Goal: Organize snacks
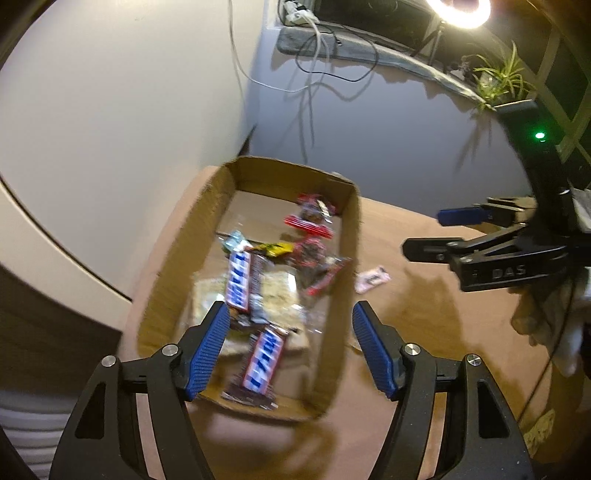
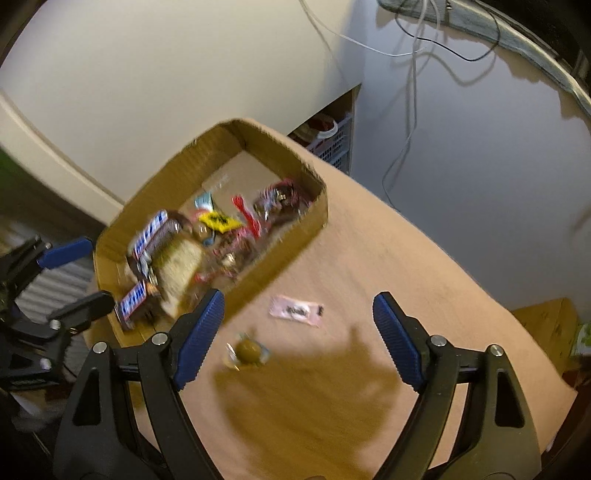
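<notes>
A cardboard box (image 1: 341,295) (image 2: 280,254) sits on the wooden table (image 1: 424,332) and holds several snacks: two Snickers bars (image 1: 240,280) (image 2: 153,232), red wrappers (image 1: 310,225), a yellow wrapper (image 2: 218,220) and clear packs. My left gripper (image 1: 290,343) is open and empty above the box's near end. My right gripper (image 2: 297,336) is open and empty above the table, right of the box; it also shows in the left wrist view (image 1: 424,232). A pink packet (image 2: 295,311) (image 1: 373,278) and a small gold-wrapped candy (image 2: 248,352) lie on the table beside the box.
Walls and hanging cables (image 1: 314,74) stand behind the table. A windowsill with a plant (image 1: 498,77) and a ring lamp (image 1: 461,11) is at the upper right. A blue basket (image 2: 334,146) sits beyond the table's far edge. Another cardboard box (image 2: 546,325) stands at the right.
</notes>
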Demonstrator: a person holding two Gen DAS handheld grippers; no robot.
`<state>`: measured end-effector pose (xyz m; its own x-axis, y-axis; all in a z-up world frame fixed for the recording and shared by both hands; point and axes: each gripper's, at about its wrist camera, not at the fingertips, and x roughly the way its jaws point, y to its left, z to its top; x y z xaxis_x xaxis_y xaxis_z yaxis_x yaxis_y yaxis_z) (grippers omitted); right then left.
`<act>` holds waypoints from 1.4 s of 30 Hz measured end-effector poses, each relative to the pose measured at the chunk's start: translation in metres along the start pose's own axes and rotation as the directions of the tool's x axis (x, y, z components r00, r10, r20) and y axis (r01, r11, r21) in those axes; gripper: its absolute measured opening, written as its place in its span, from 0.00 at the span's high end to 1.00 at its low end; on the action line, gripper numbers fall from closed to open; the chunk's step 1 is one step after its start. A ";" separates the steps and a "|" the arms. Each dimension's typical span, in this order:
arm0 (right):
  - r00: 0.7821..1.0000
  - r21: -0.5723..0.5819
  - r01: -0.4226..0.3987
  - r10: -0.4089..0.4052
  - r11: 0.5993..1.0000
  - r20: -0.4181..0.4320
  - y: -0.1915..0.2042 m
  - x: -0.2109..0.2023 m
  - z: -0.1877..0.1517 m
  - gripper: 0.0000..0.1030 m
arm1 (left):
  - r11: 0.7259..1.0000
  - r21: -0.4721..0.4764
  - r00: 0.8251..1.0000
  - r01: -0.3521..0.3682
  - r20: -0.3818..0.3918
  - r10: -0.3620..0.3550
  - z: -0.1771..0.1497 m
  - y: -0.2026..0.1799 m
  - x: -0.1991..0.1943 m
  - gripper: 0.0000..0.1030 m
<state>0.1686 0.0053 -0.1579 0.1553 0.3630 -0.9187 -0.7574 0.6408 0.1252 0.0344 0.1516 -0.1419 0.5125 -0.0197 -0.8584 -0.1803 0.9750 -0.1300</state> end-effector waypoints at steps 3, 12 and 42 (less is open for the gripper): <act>1.000 -0.113 -0.005 0.005 0.994 -0.001 0.002 0.001 -0.008 0.17 | 0.999 0.004 0.999 0.033 -0.009 -0.033 -0.010 -0.017 -0.002 0.34; 0.996 -0.358 -0.061 0.035 0.932 -0.077 -0.003 0.020 -0.021 0.36 | 0.993 0.015 0.992 0.115 -0.051 -0.114 -0.039 -0.076 0.018 0.63; 0.978 -0.609 -0.209 0.150 0.765 -0.147 0.010 0.099 -0.030 0.44 | 0.997 0.003 0.997 -0.075 0.000 0.075 -0.051 -0.110 0.097 0.69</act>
<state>0.1568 0.0271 -0.2586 -0.0548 0.3512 -0.9347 -0.9982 0.0028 0.0596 0.0609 0.0311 -0.2363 0.4978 0.0539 -0.8656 -0.2163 0.9743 -0.0637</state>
